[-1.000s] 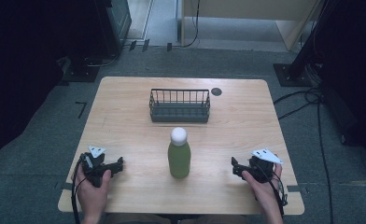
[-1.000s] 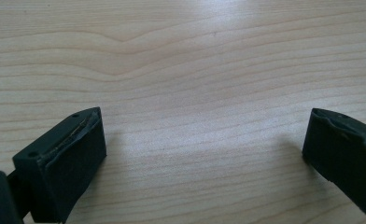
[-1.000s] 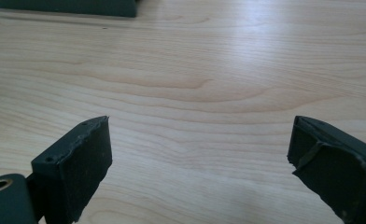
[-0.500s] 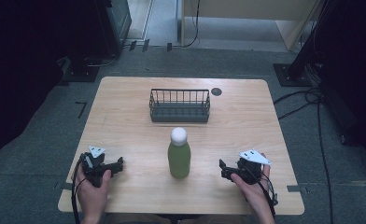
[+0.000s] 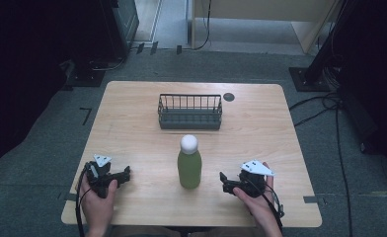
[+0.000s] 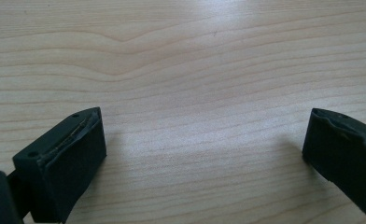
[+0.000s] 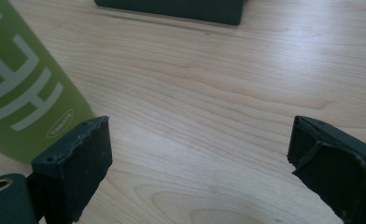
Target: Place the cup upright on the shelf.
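2 grippers, both w/ jaws spread wide & nothing between. Left gripper (image 5: 124, 174) rests on the table (image 5: 132, 113) near its front left, jaws aimed toward the centre. Right gripper (image 5: 224, 181) sits front right, jaws pointing at the bottle (image 5: 189, 165), just beside it, not touching. 1 bottle: green w/ white round cap, upright, long axis vertical, cap up, at table centre-front. 1 dark wire basket (image 5: 189, 112) behind it, long side running across the table. 1 small dark disc (image 5: 228, 97) next to basket's right end
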A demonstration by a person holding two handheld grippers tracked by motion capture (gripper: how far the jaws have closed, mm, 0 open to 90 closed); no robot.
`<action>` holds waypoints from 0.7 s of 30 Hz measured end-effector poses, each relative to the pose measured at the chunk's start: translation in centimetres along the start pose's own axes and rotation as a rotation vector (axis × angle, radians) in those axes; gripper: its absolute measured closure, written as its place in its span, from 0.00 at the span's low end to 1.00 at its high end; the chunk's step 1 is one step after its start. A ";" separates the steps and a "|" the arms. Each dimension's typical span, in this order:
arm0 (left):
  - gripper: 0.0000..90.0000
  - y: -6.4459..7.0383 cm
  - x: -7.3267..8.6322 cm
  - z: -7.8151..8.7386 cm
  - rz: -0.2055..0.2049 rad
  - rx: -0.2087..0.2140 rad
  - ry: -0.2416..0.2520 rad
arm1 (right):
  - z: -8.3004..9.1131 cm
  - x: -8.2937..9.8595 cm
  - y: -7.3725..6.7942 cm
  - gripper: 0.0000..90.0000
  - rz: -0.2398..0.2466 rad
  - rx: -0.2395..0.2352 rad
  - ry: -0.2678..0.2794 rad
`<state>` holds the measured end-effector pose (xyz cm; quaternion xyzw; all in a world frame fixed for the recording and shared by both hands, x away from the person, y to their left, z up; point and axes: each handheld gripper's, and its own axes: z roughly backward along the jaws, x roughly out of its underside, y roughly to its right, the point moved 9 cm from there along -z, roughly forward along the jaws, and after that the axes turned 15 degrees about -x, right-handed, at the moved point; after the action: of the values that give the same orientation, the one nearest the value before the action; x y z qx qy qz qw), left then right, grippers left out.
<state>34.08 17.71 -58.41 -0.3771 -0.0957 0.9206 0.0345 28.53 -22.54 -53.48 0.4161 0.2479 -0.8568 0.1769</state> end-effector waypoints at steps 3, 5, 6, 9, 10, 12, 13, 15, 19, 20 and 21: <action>0.00 0.0 0.0 0.0 0.000 0.000 0.000 | -0.4 0.1 -0.7 0.07 0.013 -0.017 -0.006; 0.00 0.0 0.0 0.0 0.000 0.000 0.000 | -0.6 0.1 -1.1 0.07 0.021 -0.028 -0.008; 0.00 0.0 0.0 0.0 0.000 0.000 0.000 | -0.8 0.1 -1.5 0.07 0.019 -0.037 -0.010; 0.00 0.0 0.0 0.0 0.000 0.000 0.000 | -1.1 0.2 -2.1 0.07 0.030 -0.052 -0.016; 0.00 0.0 0.0 0.0 0.000 0.000 0.000 | -1.3 0.2 -2.4 0.07 0.034 -0.059 -0.019; 0.00 0.0 0.0 0.0 0.000 0.000 0.000 | -1.4 0.2 -2.8 0.07 0.039 -0.070 -0.021; 0.00 0.0 0.0 0.0 0.000 0.000 0.000 | -1.6 0.3 -3.0 0.07 0.044 -0.079 -0.021; 0.00 0.0 0.0 0.0 0.000 0.000 0.000 | -1.7 0.3 -3.5 0.07 0.048 -0.092 -0.025; 0.00 0.0 0.0 0.0 0.000 0.000 0.000 | -2.2 0.5 -4.6 0.07 0.066 -0.126 -0.031; 0.00 0.0 0.0 0.0 0.000 0.000 0.000 | -2.3 0.5 -4.9 0.07 0.071 -0.134 -0.034; 0.00 0.0 0.0 0.0 0.000 0.000 0.000 | -2.5 0.6 -5.4 0.07 0.080 -0.147 -0.038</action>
<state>34.08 17.71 -58.41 -0.3772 -0.0956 0.9205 0.0345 27.00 -16.74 -53.79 0.3951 0.2898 -0.8363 0.2459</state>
